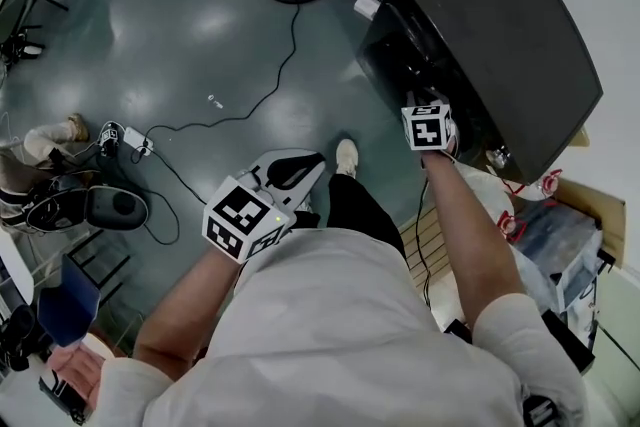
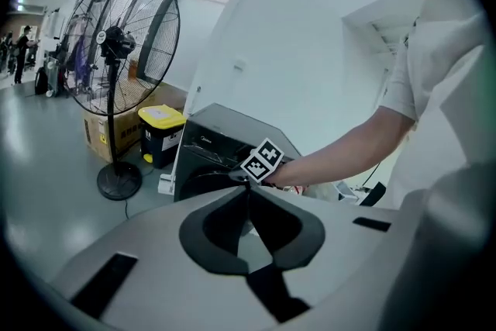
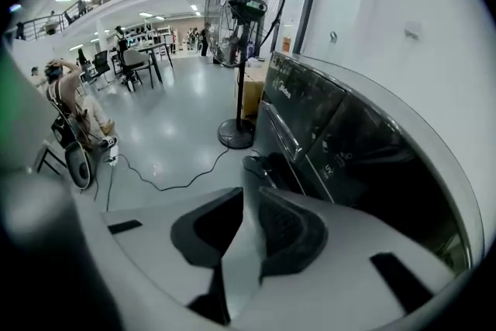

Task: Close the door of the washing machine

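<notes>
The dark grey, box-shaped washing machine (image 1: 500, 25) stands at your upper right in the head view, with its dark front door (image 1: 410, 75) facing you; you cannot tell from here whether it is fully latched. A tall black pedestal fan (image 2: 116, 50) stands beyond the machine. Your right gripper (image 3: 251, 167) is up against the machine's front, jaws a narrow way apart with nothing pinched between the pads. Your left gripper (image 2: 248, 190) hangs near your body, jaws together and empty. A thin black cable (image 1: 285, 65) trails across the floor.
</notes>
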A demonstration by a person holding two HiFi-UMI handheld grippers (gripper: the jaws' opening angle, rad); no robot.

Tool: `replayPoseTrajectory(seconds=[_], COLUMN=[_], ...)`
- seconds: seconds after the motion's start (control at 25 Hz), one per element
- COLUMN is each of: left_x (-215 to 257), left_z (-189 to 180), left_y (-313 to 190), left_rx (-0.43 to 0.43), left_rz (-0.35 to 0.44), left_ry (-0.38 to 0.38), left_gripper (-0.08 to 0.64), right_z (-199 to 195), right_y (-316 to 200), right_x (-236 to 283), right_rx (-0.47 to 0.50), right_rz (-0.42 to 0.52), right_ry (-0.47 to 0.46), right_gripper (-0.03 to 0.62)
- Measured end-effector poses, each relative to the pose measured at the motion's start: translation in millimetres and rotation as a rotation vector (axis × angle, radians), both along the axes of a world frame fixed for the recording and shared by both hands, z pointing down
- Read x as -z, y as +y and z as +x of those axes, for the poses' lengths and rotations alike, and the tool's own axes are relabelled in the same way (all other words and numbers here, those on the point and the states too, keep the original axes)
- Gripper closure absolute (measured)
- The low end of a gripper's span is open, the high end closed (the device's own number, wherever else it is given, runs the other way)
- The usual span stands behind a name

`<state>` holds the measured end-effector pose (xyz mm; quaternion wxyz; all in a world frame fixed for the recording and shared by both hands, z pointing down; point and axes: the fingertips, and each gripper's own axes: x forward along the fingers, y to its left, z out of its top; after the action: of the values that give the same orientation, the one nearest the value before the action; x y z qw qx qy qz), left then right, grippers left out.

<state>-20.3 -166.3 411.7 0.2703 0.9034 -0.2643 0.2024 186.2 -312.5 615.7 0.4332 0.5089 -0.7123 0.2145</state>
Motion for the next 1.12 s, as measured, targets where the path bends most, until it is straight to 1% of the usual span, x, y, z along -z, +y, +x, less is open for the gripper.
replayPoseTrajectory(seconds=[0.16, 0.36, 0.52, 0.64, 0.72, 0.8, 0.96, 1.12], left_x=[5, 10, 13, 19, 23, 25, 27, 26], left_z=[-12, -31, -49, -62, -68, -70, -71, -73], left_y=[14, 33, 47, 56, 61, 65, 79, 92], left_rx=[-0.014, -0.014, 0.005, 0.012, 0.021, 0.027, 0.018, 0.0], left_rz=[0.022, 0.041, 0.053, 0.062, 0.077, 0.087, 0.088, 0.083], left_ry=[0.007, 0.03, 0.048, 0.062, 0.066, 0.071, 0.079, 0.082], left_gripper=[0.535, 0.535, 0.535, 0.535, 0.535, 0.535, 0.535, 0.535], right_z=[-24, -48, -73, -89, -97, -104, -120, -133], right_y=[26, 66, 103, 129, 147, 166, 205, 227], right_x=[24, 50, 76, 101, 115, 124, 143, 162], right_rx=[0.043, 0.06, 0.096, 0.106, 0.113, 0.129, 0.17, 0.19], right_rz=[0.013, 0.031, 0.048, 0.079, 0.078, 0.064, 0.056, 0.08], right_ry=[-0.062, -0.14, -0.27, -0.331, -0.369, -0.388, -0.4, -0.415], right_gripper=[0.518, 0.52, 0.538, 0.545, 0.557, 0.581, 0.575, 0.561])
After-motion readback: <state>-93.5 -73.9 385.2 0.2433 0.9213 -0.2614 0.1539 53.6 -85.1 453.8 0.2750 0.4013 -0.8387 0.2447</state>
